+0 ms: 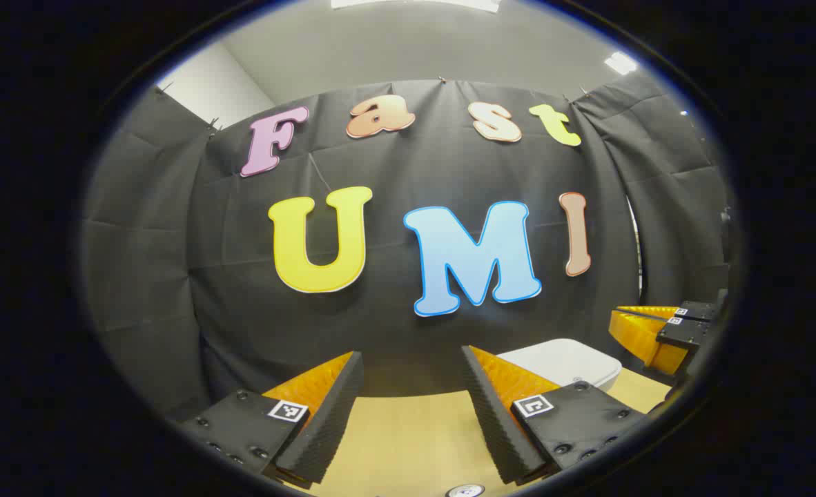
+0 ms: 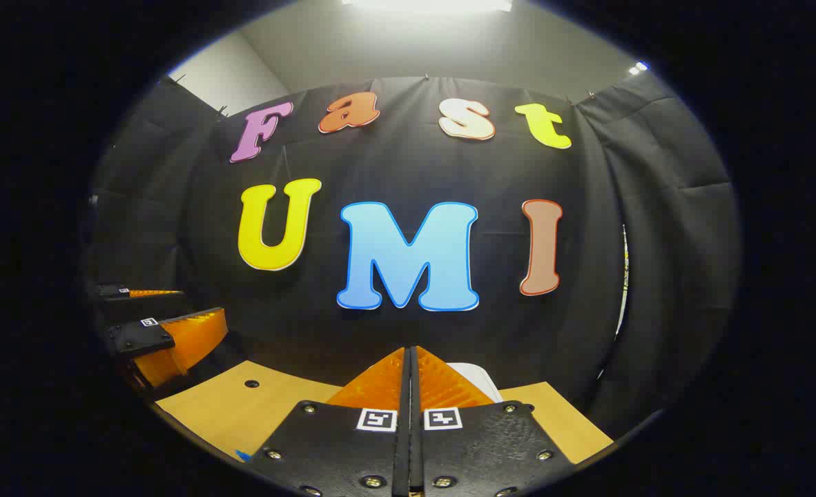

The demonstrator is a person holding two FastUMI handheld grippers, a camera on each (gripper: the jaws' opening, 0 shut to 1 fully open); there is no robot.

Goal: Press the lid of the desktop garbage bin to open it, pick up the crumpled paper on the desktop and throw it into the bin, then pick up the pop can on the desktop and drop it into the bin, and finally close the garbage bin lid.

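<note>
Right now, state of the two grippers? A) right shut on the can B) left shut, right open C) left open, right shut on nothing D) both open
C: the left gripper shows a wide gap between its fingers, while the right gripper has its fingers pressed together with nothing between them.

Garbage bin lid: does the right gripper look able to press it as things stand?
Probably yes. The right gripper has its jaws shut, with the white garbage bin lid just beyond its tips and nothing visible between. The left gripper is off to one side.
</note>
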